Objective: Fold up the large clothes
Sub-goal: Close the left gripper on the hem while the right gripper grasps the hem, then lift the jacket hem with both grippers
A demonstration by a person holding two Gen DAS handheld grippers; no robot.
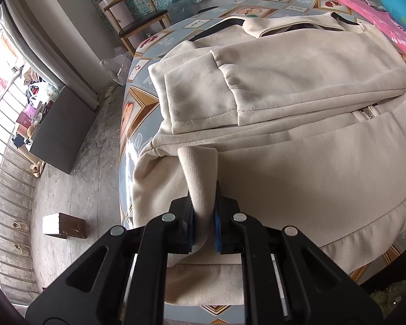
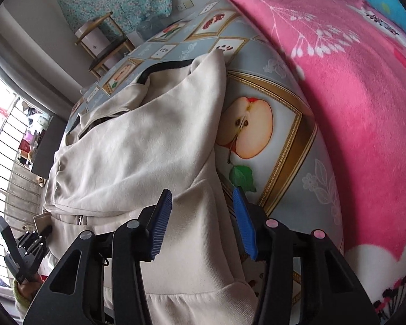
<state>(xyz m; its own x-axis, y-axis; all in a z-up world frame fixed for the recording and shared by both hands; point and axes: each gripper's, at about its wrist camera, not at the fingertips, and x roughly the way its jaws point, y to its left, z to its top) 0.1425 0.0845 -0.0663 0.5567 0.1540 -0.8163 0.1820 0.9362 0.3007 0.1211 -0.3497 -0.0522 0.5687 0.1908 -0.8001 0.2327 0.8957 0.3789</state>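
Jacket (image 1: 297, 86) in cream cloth lying across table (image 2: 292, 162) near its left edge, sleeves folded in; hem pinched tight by left gripper (image 1: 204, 216); right gripper (image 2: 203, 222) half open over jacket's right side, gripping nothing

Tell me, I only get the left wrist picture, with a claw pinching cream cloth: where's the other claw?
Observer: The right claw is over the jacket, at the edge nearest the pink blanket. Its blue pads stand apart and grip nothing.
Operator: What's beside it?
Observer: A large halved-apple picture printed on the tablecloth, right next to that jacket edge.
Operator: Can you see my claw from there?
Observer: Yes. The left claw shows small at the lower left of the right wrist view, at the jacket's far side.
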